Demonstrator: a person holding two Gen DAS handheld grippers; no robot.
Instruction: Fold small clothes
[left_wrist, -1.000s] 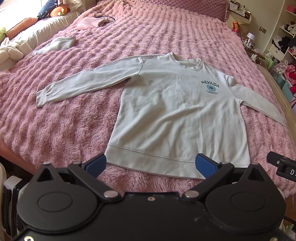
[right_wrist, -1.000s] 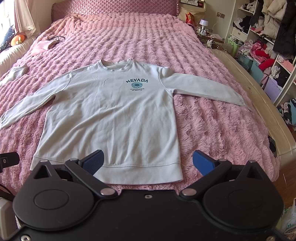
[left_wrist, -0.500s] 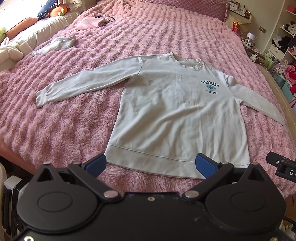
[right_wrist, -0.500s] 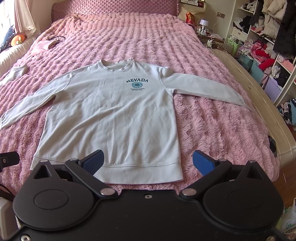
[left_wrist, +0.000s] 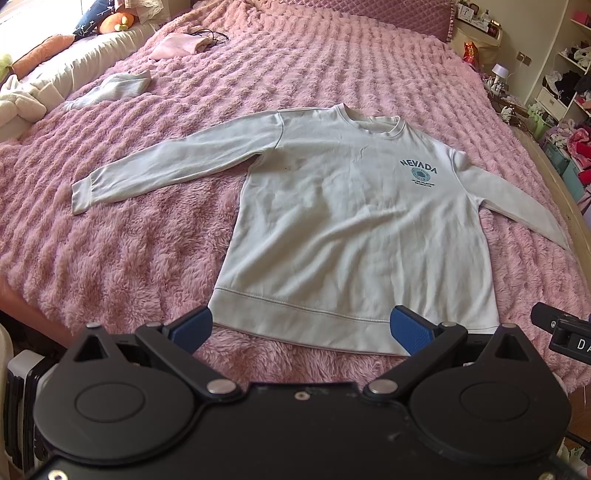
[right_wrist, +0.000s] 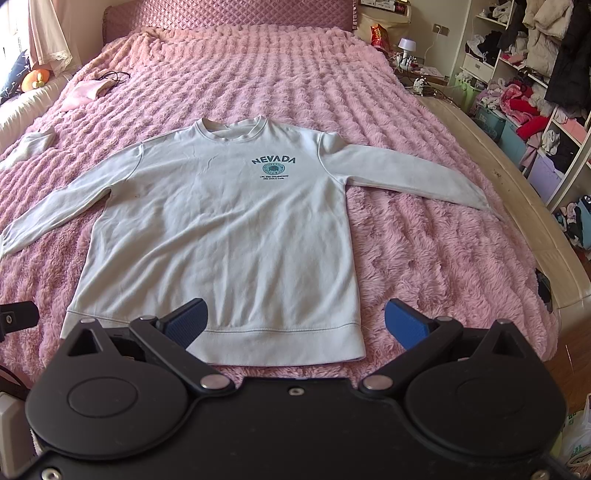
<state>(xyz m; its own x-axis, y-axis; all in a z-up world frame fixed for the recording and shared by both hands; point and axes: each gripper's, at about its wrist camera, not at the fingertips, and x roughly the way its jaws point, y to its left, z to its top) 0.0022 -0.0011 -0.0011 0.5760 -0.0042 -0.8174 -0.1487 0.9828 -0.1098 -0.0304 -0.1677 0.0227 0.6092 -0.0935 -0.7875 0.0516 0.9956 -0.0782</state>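
A pale grey long-sleeved sweatshirt with a "NEVADA" print lies flat and face up on the pink fluffy bedspread, both sleeves spread outwards; it also shows in the right wrist view. My left gripper is open and empty, held just in front of the hem, near its left half. My right gripper is open and empty, held in front of the hem's right corner.
A small pale folded garment and a pink cloth lie at the far left of the bed. Pillows and soft toys line the left side. Shelves with clothes stand to the right, beyond the bed's edge.
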